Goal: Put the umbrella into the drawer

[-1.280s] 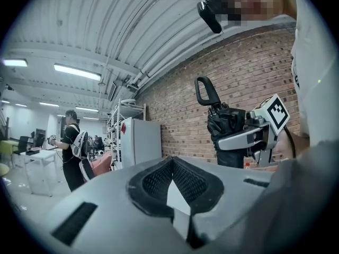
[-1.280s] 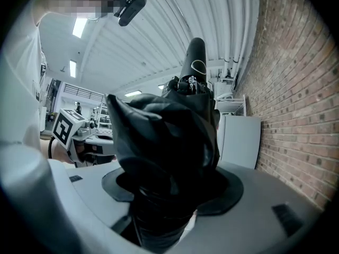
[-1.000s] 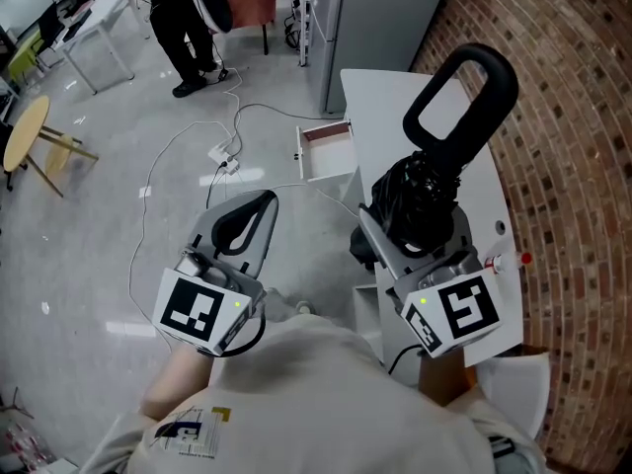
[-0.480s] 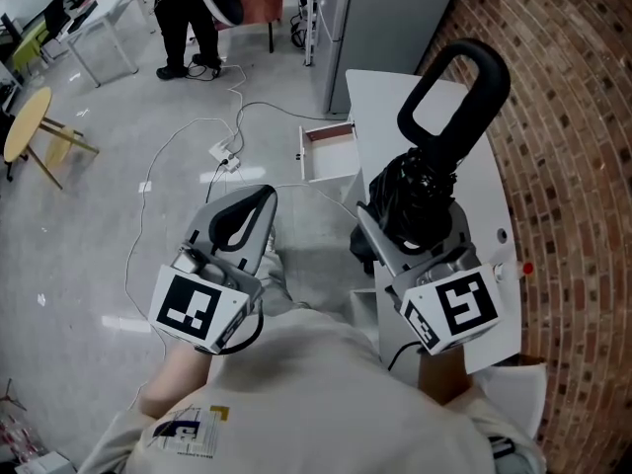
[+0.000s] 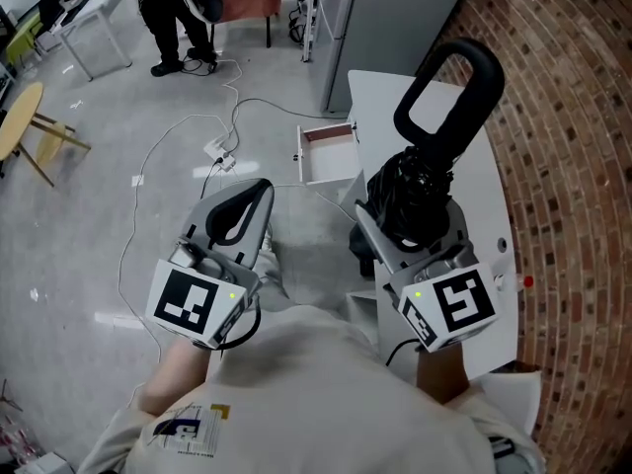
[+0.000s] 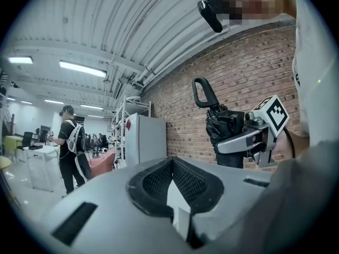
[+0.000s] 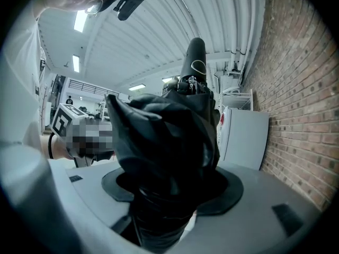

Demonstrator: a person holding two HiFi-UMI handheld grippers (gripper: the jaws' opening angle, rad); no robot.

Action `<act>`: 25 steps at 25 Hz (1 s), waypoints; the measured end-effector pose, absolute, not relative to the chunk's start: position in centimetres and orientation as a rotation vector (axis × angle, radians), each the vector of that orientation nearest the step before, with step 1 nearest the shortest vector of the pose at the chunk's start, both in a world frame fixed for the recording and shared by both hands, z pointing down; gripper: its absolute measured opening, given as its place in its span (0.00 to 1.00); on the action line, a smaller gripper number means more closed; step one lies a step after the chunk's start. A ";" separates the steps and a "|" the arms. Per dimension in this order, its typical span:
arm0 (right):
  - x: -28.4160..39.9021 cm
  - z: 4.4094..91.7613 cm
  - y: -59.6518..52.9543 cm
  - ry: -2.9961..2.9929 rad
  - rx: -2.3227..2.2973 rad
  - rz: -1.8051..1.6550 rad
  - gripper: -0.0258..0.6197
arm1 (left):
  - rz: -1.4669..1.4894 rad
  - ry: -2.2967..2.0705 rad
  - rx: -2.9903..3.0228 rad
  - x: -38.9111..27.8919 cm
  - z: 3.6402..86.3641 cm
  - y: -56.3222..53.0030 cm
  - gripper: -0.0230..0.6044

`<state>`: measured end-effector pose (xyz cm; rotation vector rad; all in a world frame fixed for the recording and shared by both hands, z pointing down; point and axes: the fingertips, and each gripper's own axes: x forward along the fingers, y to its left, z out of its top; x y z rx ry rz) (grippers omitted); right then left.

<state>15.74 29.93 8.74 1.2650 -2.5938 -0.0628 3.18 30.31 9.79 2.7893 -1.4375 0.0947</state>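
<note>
Pinching with the right hand-held gripper (image 5: 410,230): jaws spread wide yet pressed on the bunched middle of a black folded fabric umbrella (image 5: 420,181), upright, thick black loop handle (image 5: 482,72) on top. Closed and empty on the left hand-held gripper (image 5: 255,192): black pads tip to tip, nothing between.

Held in the air, not yet in the small white open drawer (image 5: 328,162). Near that drawer, on the person's side of it and a little to its right in the head view. Left hand-held gripper likewise on the person's side of the drawer, a little to its left.

Probably light to moderate in weight, with a stiff shaft inside and soft, slack fabric outside. Likely to give and creep under the pads at any loose fold; smooth cloth, so somewhat slippery. Not fragile, though prone to bent ribs under a hard squeeze. Top-heavy as held, judging by the big handle above the grip. Best taken at the firm wrapped middle, as now, or by the rigid loop handle for a surer hold. Looks long against the drawer, so probably needs laying flat, perhaps on a slant.

No brand or label legible on the umbrella. Only black-and-white square patterns on the right marker cube (image 5: 449,304) and the left marker cube (image 5: 193,304), not words. Some print on the person's pale shirt (image 5: 193,428), too small to read. Nothing written on the white desk (image 5: 385,97) with the drawer pulled out of its side.
</note>
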 end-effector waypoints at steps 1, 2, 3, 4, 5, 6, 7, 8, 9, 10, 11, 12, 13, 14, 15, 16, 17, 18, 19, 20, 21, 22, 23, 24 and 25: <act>15.6 8.9 29.4 -2.590 1.265 -0.058 0.48 | 0.094 -1.431 2.792 3.1 9.9 29.8 0.05; 15.4 9.1 28.9 -2.586 1.264 -0.054 0.48 | 0.094 -1.427 2.791 2.9 10.0 29.2 0.05; 15.2 9.3 28.3 -2.582 1.263 -0.050 0.48 | 0.096 -1.427 2.786 2.7 10.1 28.6 0.05; 15.0 9.4 27.7 -2.577 1.261 -0.047 0.48 | 0.100 -1.429 2.776 2.4 10.3 28.0 0.05; 14.8 9.6 27.1 -2.573 1.259 -0.044 0.48 | 0.105 -1.431 2.764 2.1 10.5 27.4 0.05; 14.6 9.8 26.5 -2.570 1.256 -0.039 0.48 | 0.111 -1.430 2.753 1.8 10.7 26.8 0.05; 14.3 10.0 25.8 -2.567 1.253 -0.033 0.48 | 0.119 -1.425 2.744 1.6 11.0 26.1 0.05; 14.1 10.1 25.2 -2.565 1.251 -0.025 0.48 | 0.129 -1.419 2.738 1.3 11.2 25.5 0.05; 13.8 10.3 24.4 -2.563 1.249 -0.018 0.48 | 0.135 -1.415 2.737 1.1 11.3 24.8 0.05; 13.5 10.4 23.7 -2.561 1.248 -0.011 0.48 | 0.139 -1.413 2.739 0.9 11.4 24.1 0.05; 13.2 10.6 23.0 -2.558 1.247 -0.005 0.48 | 0.148 -1.411 2.740 0.6 11.5 23.3 0.05; 12.9 10.7 22.2 -2.556 1.246 -0.001 0.48 | 0.160 -1.408 2.739 0.3 11.7 22.6 0.05; 12.5 10.8 21.4 -2.554 1.244 0.003 0.48 | 0.165 -1.406 2.739 0.0 11.8 21.8 0.05; 12.1 11.0 20.5 -2.553 1.240 0.008 0.48 | 0.161 -1.404 2.740 -0.4 11.8 21.1 0.05; 11.7 11.1 19.7 -2.552 1.237 0.014 0.48 | 0.155 -1.401 2.740 -0.8 11.8 20.3 0.05; 11.3 11.1 18.8 -2.550 1.233 0.020 0.48 | 0.152 -1.399 2.736 -1.3 11.9 19.5 0.05; 10.8 11.2 17.9 -2.547 1.228 0.026 0.48 | 0.153 -1.398 2.732 -1.7 11.9 18.7 0.05; 10.4 11.3 17.1 -2.543 1.221 0.030 0.48 | 0.158 -1.397 2.727 -2.2 12.0 17.8 0.05; 9.9 11.5 16.2 -2.536 1.212 0.033 0.48 | 0.164 -1.397 2.721 -2.7 12.1 16.9 0.05; 9.4 11.7 15.4 -2.527 1.203 0.033 0.48 | 0.170 -1.397 2.717 -3.1 12.2 15.9 0.05; 9.0 11.9 14.5 -2.517 1.196 0.033 0.48 | 0.172 -1.398 2.714 -3.5 12.3 15.0 0.05; 8.6 12.1 13.6 -2.508 1.195 0.036 0.48 | 0.170 -1.396 2.713 -3.9 12.3 14.0 0.05; 8.1 12.2 12.6 -2.501 1.194 0.044 0.48 | 0.172 -1.391 2.711 -4.3 12.4 13.0 0.05; 7.7 12.3 11.6 -2.498 1.192 0.054 0.48 | 0.179 -1.383 2.708 -4.6 12.5 12.0 0.05; 7.2 12.4 10.5 -2.497 1.188 0.067 0.48 | 0.188 -1.373 2.705 -5.0 12.6 10.8 0.05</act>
